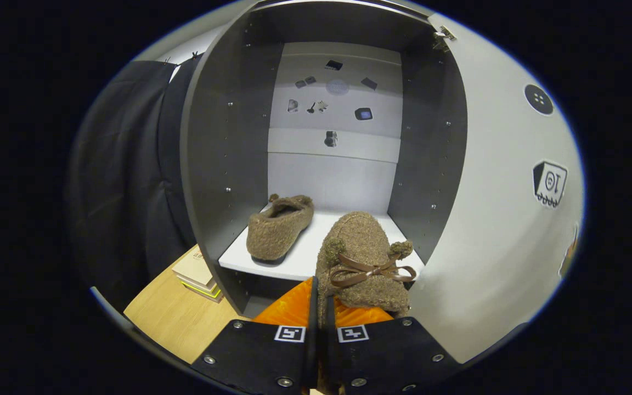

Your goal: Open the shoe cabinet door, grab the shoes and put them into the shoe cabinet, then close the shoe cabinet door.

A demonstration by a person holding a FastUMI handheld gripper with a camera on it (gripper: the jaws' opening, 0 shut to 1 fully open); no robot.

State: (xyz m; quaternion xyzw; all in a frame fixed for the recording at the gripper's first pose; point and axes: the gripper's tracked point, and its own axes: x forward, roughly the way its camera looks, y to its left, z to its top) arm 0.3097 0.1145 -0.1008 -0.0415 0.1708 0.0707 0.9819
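Note:
The shoe cabinet [223, 164] stands open ahead, its white door [491, 219] swung out to the right. One fuzzy brown slipper [278, 226] lies on the white shelf [305, 255], toward its left side. My gripper [320, 307] is shut on a second brown slipper [361, 258] with a ribbon bow, pinching its edge between the fingers. That slipper hangs just ahead of the fingers, over the shelf's front right edge.
A wooden tabletop [176, 318] lies below left of the cabinet, with a small stack of books [199, 271] against the cabinet's side. Black cloth hangs to the left. Small stickers dot the cabinet's white back wall.

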